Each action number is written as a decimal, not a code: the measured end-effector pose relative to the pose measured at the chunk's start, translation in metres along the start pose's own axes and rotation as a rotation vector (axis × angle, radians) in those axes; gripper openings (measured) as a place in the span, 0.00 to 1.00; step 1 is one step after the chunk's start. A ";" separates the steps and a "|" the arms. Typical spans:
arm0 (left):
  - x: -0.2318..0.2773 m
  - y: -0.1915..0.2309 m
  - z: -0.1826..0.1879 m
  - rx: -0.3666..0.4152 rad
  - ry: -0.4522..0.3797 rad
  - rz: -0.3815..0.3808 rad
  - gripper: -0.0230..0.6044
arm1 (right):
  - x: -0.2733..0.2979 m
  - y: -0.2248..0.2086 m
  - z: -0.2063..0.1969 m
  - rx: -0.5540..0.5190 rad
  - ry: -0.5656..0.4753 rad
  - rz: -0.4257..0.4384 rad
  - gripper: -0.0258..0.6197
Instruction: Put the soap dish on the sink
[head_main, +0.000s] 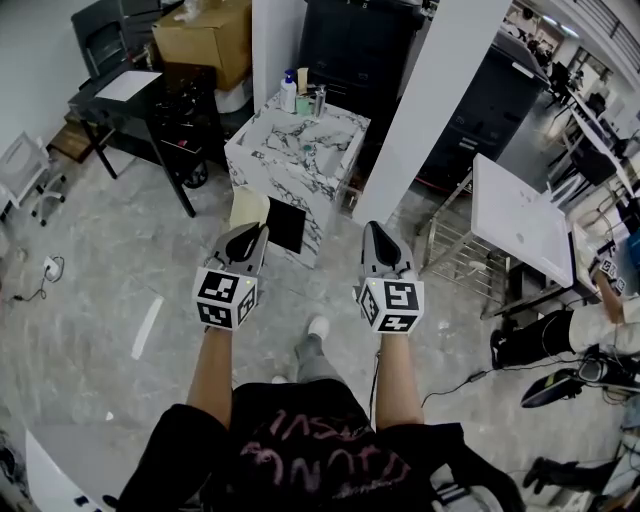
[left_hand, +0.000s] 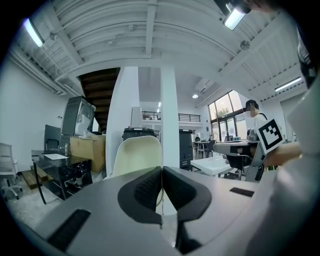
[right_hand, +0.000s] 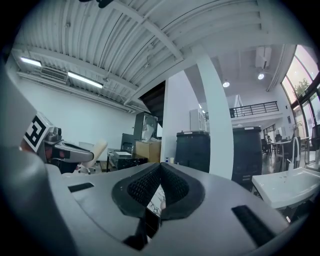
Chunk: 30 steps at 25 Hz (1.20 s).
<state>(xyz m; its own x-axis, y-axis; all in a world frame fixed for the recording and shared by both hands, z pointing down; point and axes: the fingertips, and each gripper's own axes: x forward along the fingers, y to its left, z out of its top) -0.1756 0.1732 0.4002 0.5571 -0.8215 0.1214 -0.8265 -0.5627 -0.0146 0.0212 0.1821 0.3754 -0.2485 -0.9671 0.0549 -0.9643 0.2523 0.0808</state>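
A cream oval soap dish (head_main: 246, 209) (left_hand: 136, 156) stands up from the tips of my left gripper (head_main: 247, 234) (left_hand: 161, 172), which is shut on its lower edge. My right gripper (head_main: 376, 234) (right_hand: 160, 171) is shut with nothing between its pads. Both are held out in front of the person, above the floor. Ahead of them stands the marble-patterned sink cabinet (head_main: 262, 138) with its basin (head_main: 306, 160); a white bottle (head_main: 289, 93) and small containers stand at its back edge. In the right gripper view a slice of the marble top shows just behind the jaws.
A black desk (head_main: 148, 104) with a cardboard box (head_main: 205, 33) behind it stands at the left. A white pillar (head_main: 432, 100) rises right of the sink. A white table (head_main: 518, 221) and a metal rack (head_main: 458, 255) are at the right. Cables (head_main: 470, 378) lie on the floor.
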 end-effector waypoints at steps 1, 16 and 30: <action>0.005 0.003 -0.002 0.002 0.003 0.000 0.07 | 0.005 -0.002 -0.002 -0.002 0.000 -0.001 0.06; 0.134 0.056 -0.023 0.006 0.089 -0.015 0.07 | 0.136 -0.057 -0.029 0.034 0.028 0.008 0.06; 0.299 0.076 -0.012 0.018 0.154 -0.013 0.07 | 0.271 -0.161 -0.043 0.067 0.070 0.040 0.06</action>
<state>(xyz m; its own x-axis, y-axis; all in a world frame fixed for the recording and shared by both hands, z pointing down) -0.0727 -0.1140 0.4475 0.5477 -0.7912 0.2722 -0.8170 -0.5759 -0.0300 0.1128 -0.1192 0.4199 -0.2824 -0.9509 0.1266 -0.9582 0.2860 0.0107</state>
